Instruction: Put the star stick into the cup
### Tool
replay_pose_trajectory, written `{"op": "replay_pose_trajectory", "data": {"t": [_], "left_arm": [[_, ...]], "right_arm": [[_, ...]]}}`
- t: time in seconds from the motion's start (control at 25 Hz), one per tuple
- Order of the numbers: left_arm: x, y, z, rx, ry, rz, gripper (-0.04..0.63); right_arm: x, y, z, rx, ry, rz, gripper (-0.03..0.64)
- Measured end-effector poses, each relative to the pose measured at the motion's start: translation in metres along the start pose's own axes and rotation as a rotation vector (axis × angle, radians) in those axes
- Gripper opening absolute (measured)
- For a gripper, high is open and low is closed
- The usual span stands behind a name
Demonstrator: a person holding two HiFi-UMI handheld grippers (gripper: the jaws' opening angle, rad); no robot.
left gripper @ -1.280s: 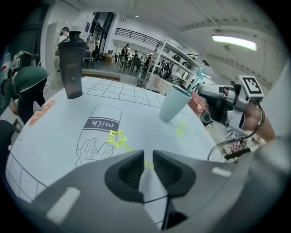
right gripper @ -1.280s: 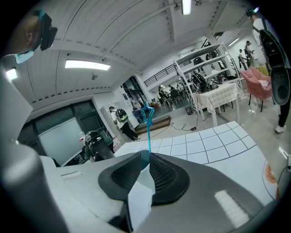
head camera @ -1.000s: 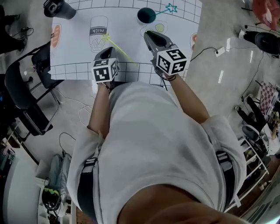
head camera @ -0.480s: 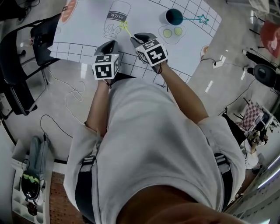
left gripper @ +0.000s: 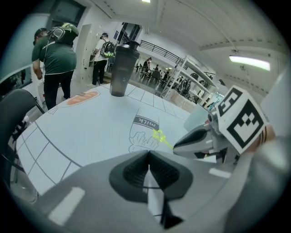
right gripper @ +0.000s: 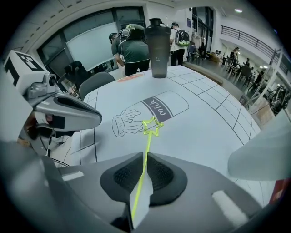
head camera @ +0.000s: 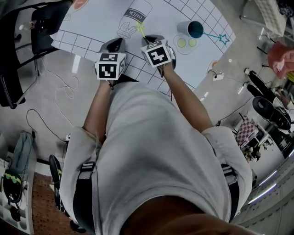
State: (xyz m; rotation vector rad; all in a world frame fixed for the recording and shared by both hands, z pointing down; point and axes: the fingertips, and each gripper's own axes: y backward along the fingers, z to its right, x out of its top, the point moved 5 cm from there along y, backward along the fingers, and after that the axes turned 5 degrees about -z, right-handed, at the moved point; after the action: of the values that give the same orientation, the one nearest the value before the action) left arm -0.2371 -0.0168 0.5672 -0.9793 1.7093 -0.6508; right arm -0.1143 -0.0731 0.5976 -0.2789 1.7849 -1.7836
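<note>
A yellow star stick runs between the pads of my right gripper, whose jaws are closing on its shaft. Its star points out over the milk bottle drawing. In the head view the right gripper sits near the mat's front edge. The dark-rimmed cup stands to its right with a teal star stick leaning out of it. My left gripper hovers beside the right one, jaws together with nothing between them.
A white mat with a grid border covers the table. A dark shaker bottle stands at the far side. People stand beyond the table. Chairs and cables lie on the floor to the left.
My right gripper has moved left from near the cup to the yellow stick, which lay on the mat, and now has it between its pads. The left gripper has barely moved.
</note>
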Motion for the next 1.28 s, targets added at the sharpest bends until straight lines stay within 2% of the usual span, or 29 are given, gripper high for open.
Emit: {"op": "replay_pose_trajectory", "data": {"t": [0.16,0.28,0.4,0.6,0.76,1.04,1.28], "left_arm": [[0.001,-0.003,0.0,-0.009,-0.01,-0.005,0.003],[0.008,-0.003,0.003,-0.012,-0.022,0.003,0.003],[0.017,-0.003,0.009,-0.017,-0.042,0.018,0.003],[0.043,0.012,0.018,0.002,-0.083,0.09,0.003],[0.063,0.016,0.032,-0.01,-0.127,0.119,0.003],[0.091,0.023,0.069,-0.068,-0.206,0.17,0.003],[0.107,0.022,0.095,-0.11,-0.263,0.183,0.003]], "right_arm": [[0.0,-0.001,0.0,0.005,0.008,0.005,0.025],[-0.002,0.004,0.001,0.022,-0.036,0.041,0.015],[0.002,0.017,0.004,0.065,-0.11,0.146,0.014],[0.019,0.065,0.021,0.108,-0.194,0.397,0.014],[0.026,0.115,0.05,0.07,-0.247,0.585,0.014],[0.035,0.198,0.099,-0.028,-0.286,0.831,0.014],[0.04,0.24,0.14,-0.128,-0.324,0.968,0.014]]}}
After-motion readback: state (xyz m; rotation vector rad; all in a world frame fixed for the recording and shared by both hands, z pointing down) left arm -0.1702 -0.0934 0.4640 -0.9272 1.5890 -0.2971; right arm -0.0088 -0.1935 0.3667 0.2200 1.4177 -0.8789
